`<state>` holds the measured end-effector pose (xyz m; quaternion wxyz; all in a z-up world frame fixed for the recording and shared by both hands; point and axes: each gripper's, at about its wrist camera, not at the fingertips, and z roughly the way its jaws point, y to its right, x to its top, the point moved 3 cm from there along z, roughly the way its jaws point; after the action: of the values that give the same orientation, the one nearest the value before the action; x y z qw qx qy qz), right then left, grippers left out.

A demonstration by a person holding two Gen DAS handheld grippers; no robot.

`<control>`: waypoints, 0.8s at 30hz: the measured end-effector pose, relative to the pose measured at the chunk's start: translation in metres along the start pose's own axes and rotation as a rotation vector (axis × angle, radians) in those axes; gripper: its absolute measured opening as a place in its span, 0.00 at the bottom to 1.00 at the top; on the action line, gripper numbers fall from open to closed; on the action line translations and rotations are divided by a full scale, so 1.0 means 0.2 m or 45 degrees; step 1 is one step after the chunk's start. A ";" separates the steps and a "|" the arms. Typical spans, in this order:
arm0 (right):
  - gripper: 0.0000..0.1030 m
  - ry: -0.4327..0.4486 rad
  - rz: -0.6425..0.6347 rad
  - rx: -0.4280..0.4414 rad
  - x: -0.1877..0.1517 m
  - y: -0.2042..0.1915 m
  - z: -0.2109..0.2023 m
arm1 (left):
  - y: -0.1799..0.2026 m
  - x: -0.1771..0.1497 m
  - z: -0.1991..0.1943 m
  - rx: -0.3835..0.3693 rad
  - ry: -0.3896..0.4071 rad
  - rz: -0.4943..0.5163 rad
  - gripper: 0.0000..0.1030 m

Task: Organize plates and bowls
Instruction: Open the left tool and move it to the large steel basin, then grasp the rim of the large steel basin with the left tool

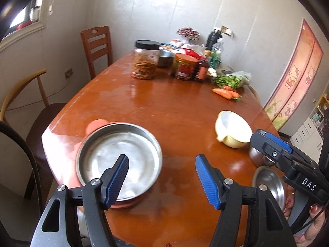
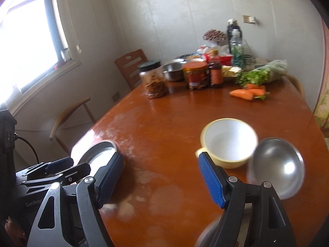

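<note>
So both tools are hovering over the near end of the brown surface point(image 1: 144, 107) with nothing in them. The left tool point(image 1: 162, 178) has its jaws spread apart, and so does the right tool point(image 2: 161, 177), just bare wood between the blue pads.

The steel dish point(image 1: 119, 160) sits at the near left corner on top of an orange plate point(image 1: 96, 124), right under the left tool's left finger. The yellow bowl point(image 2: 228, 142), white inside, stands upright further right, and a steel bowl point(image 2: 277, 166) is just beside it, looks like it's touching, tipped on its side. Another steel plate point(image 1: 269, 185) is at the near right edge, partly hidden behind the right tool.

Far end is cluttered: jar point(image 1: 146, 59), red tin point(image 1: 185, 65), bottles, greens point(image 1: 230, 80) and carrots point(image 2: 246, 92).
</note>
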<state>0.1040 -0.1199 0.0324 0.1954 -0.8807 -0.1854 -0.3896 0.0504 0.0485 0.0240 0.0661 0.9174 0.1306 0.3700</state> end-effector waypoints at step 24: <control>0.76 -0.003 0.135 -0.139 -0.29 0.58 -0.36 | 0.59 -0.17 0.23 -0.148 -0.102 0.146 0.65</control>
<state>0.0789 -0.2641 0.0086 0.1672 -0.8991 -0.1173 -0.3872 0.0821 -0.0747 -0.0054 0.1030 0.9320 0.0535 0.3433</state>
